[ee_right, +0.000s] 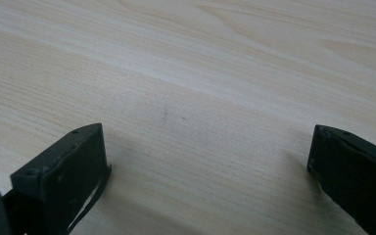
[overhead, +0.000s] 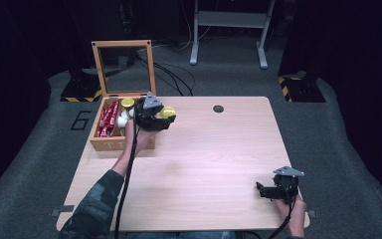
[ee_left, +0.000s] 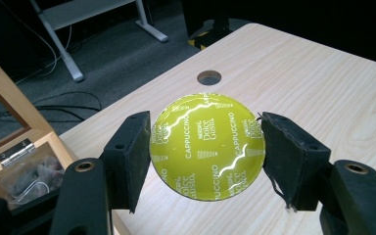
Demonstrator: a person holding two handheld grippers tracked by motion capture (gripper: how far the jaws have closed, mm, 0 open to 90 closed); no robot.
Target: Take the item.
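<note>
Lime-green foil capsule sits clamped between the left gripper pads, just off the wooden box at its 3 o'clock, while the right gripper rests open, well apart.

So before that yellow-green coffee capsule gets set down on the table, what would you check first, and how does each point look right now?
1. Left tool grips the capsule from both sides: ok, both pads press on its rim.
2. Capsule lifted out of the wooden box: ok, it hangs past the box's right edge.
3. Bare table ahead of the capsule for a landing spot: ok.
4. Right tool out of the way: ok, it rests near the table's front right corner, jaws open with nothing between them.
5. Cable hole away from the landing spot: ok, it lies further back.
6. Capsule foil undamaged: cannot tell.
</note>
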